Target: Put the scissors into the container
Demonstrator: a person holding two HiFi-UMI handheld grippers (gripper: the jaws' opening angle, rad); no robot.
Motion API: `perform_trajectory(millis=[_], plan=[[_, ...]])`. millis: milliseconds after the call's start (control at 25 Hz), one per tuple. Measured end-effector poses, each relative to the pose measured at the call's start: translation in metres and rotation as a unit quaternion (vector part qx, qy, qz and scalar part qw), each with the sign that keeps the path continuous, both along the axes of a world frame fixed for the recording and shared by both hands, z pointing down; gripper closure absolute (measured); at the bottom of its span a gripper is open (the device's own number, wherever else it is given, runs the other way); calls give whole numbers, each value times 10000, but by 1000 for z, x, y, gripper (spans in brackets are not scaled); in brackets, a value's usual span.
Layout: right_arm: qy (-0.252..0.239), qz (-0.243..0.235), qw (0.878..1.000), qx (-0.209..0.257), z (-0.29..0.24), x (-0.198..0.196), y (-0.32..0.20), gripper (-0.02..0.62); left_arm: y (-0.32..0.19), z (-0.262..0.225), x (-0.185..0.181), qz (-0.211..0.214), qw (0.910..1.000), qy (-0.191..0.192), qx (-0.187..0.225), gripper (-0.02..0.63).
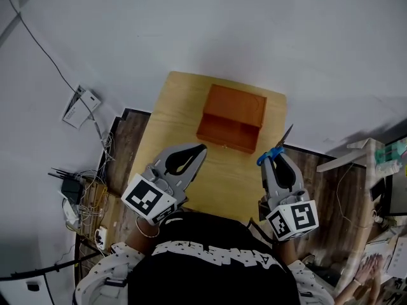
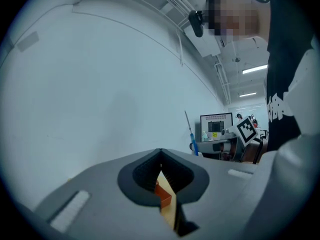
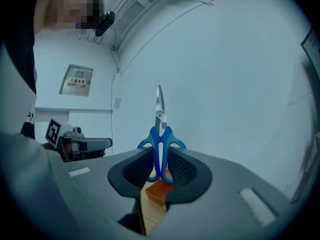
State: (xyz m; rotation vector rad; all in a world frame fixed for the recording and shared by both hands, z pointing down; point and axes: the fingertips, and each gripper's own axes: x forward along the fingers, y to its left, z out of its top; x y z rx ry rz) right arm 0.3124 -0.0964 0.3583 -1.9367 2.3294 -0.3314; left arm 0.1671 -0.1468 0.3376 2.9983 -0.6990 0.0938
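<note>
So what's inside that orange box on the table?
Nothing visible: the container shows only its own orange surfaces. Its near wall may hide a strip of the floor. The scissors are outside it, gripped in the right gripper's jaws.

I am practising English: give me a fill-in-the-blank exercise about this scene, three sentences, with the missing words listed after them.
1. The right gripper is shut on the scissors, whose handles are ___.
2. The left gripper is shut and holds ___.
3. The orange container stands on the wooden ___.
Missing words: blue; nothing; table
</note>
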Motion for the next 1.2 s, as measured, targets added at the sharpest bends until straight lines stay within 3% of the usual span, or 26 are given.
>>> perform_trajectory(millis=[240, 520, 720, 880, 1040, 1200], plan=[[-2, -160, 9999, -51, 7, 6, -7, 494, -1, -6, 5, -140, 9997, -51, 187, 604], [305, -272, 9990, -163, 17, -4, -26, 494, -12, 2, 0, -156, 9994, -311, -32, 604], [371, -239, 9987, -264, 31, -6, -40, 494, -30, 4, 10, -72, 9999, -61, 71, 604], [487, -273, 9971, -517, 48, -6, -52, 494, -35, 8, 13, 66, 9999, -116, 75, 604], [553, -296, 9955, -715, 68, -8, -68, 494, -47, 13, 0, -74, 9998, -131, -142, 604], [649, -378, 9928, -931, 84, -12, -84, 494, -63, 10, -13, -243, 9997, 11, -12, 604]])
